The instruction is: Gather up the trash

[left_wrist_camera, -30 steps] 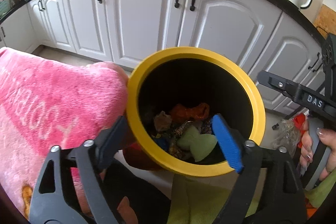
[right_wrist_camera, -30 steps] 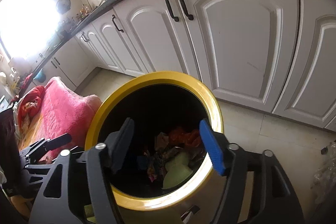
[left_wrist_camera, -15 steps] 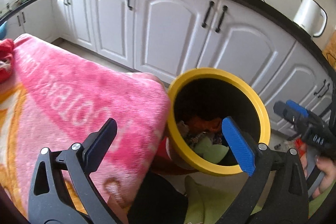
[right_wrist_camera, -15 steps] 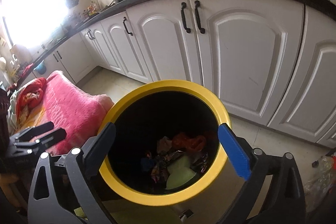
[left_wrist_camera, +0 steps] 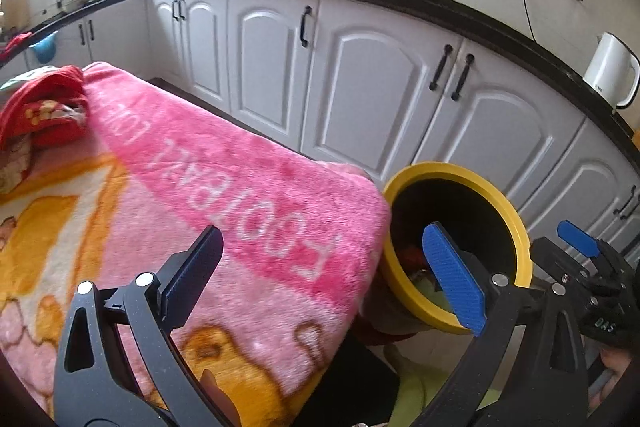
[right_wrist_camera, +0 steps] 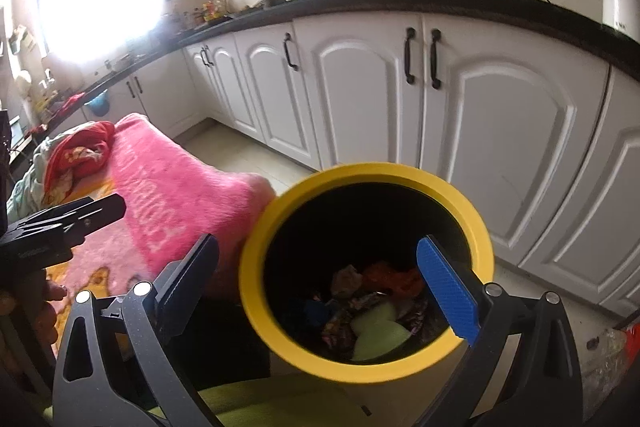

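Trash already gathered: crumpled wrappers (right_wrist_camera: 352, 311), an orange scrap (right_wrist_camera: 394, 277) and pale green pieces (right_wrist_camera: 380, 337) lying at the bottom of the yellow-rimmed bin (right_wrist_camera: 280, 219), which stands on the floor just off the corner of the pink blanket (left_wrist_camera: 224, 187) and in front of the white cabinets (right_wrist_camera: 500, 131). Left hand-held gripper (left_wrist_camera: 324, 275) spread wide, nothing between the blue pads, jaws just opened further, now above the blanket's corner with the bin off to its right. Right hand-held gripper (right_wrist_camera: 316, 279) likewise spread to its widest after just opening, empty, poised above the bin's mouth. Judging from both sets of bare jaws over and beside a bin that holds litter: a drop-off looks complete, and both tools free for another pickup. Left to do, as far as visible: hard to say. No loose litter visible on the stretch of blanket in view; only a bunched red cloth (left_wrist_camera: 44, 107) at its far edge, probably bedding rather than rubbish. Something clear and crinkled, perhaps a plastic bag (right_wrist_camera: 608, 351), on the floor at the right edge of the right wrist view; whether it counts as trash cannot be told. Bin far from full.
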The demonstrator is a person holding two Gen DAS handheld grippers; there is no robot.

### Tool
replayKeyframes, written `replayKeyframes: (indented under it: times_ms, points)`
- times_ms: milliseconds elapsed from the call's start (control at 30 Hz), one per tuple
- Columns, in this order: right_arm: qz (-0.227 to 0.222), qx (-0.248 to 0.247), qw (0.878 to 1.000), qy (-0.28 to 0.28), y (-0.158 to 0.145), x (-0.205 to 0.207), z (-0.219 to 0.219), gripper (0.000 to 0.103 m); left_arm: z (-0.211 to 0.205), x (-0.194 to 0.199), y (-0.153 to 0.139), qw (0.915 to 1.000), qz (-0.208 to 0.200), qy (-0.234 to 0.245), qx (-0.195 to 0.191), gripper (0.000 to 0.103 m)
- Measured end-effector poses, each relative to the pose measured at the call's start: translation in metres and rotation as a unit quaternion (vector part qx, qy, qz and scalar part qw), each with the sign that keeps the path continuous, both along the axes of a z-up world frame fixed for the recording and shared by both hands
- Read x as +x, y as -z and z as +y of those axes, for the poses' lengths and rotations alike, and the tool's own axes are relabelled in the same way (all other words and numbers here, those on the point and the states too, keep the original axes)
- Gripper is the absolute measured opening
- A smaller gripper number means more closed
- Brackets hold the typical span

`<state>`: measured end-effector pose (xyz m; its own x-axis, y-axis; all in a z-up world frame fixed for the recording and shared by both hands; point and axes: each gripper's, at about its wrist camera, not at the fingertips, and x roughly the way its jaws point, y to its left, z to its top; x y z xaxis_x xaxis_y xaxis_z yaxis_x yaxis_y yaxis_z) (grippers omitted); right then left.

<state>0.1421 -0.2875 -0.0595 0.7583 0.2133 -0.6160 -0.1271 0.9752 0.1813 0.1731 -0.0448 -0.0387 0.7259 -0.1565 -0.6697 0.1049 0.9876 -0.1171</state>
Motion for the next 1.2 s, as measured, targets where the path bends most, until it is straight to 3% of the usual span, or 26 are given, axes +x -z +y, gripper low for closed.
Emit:
replayKeyframes:
  times_ms: [500,800,933,1200]
  points:
    - [-0.087,-0.013,0.996,-0.024,-0.031,-0.043,0.035,0.097,0.03,-0.054,-0.027,0.9953,-0.09,-0.032,0.018,0.092]
    - [-0.198,-0.065,0.978,-0.016,-0.034,-0.077,0.064,0.097,0.031,-0.092,-0.024,0.9881,-0.144,-0.036,0.038,0.092]
    - [-0.227,-0.05,0.973,-0.011,-0.036,-0.09,0.063,0.097,0.032,-0.109,-0.021,0.9839,-0.169,-0.045,0.039,0.092]
    - [-0.229,-0.039,0.972,-0.032,-0.026,-0.099,0.067,0.097,0.031,-0.121,-0.011,0.9823,-0.172,-0.063,0.038,0.092]
